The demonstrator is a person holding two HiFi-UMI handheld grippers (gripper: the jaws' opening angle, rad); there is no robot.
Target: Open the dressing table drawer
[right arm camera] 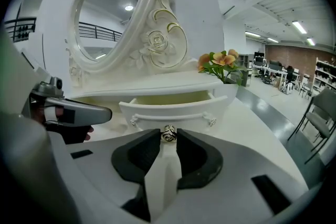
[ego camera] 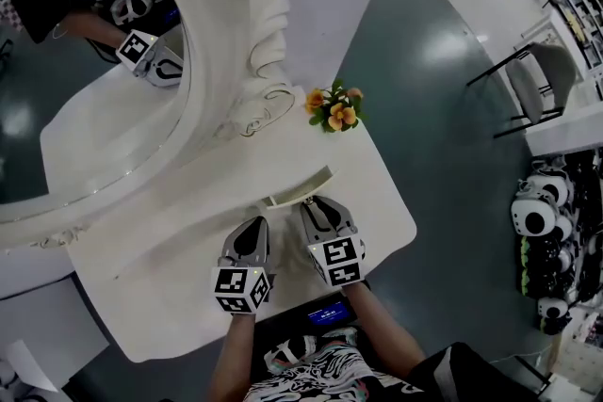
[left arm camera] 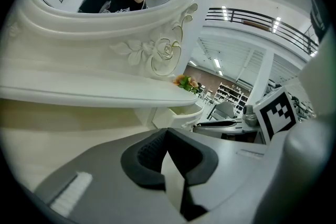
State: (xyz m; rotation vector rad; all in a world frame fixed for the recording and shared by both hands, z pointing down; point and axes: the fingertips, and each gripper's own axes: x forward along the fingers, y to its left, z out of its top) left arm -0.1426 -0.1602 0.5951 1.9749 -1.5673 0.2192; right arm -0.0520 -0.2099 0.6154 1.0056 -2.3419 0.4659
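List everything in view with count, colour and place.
dressing table: one, white, centre of view
mirror: one, oval, white carved frame, table's back
drawer: one, white, partly open, table front
knob: one, metallic, drawer front centre
flowers: one bunch, orange-yellow, beside mirror
chair: one, grey, floor at right
plush pandas: several, black-and-white, far right
left gripper: one, grey, jaws together, empty, over table
right gripper: one, grey, closed on knob

A large shop showroom.
The white dressing table (ego camera: 377, 202) stands on an open polished grey floor (ego camera: 424, 108), with stocked shelving racks (right arm camera: 325, 73) far back, plush pandas (ego camera: 539, 219) on display, a mezzanine railing (left arm camera: 262, 21) and strip lights (right arm camera: 302, 26) overhead.
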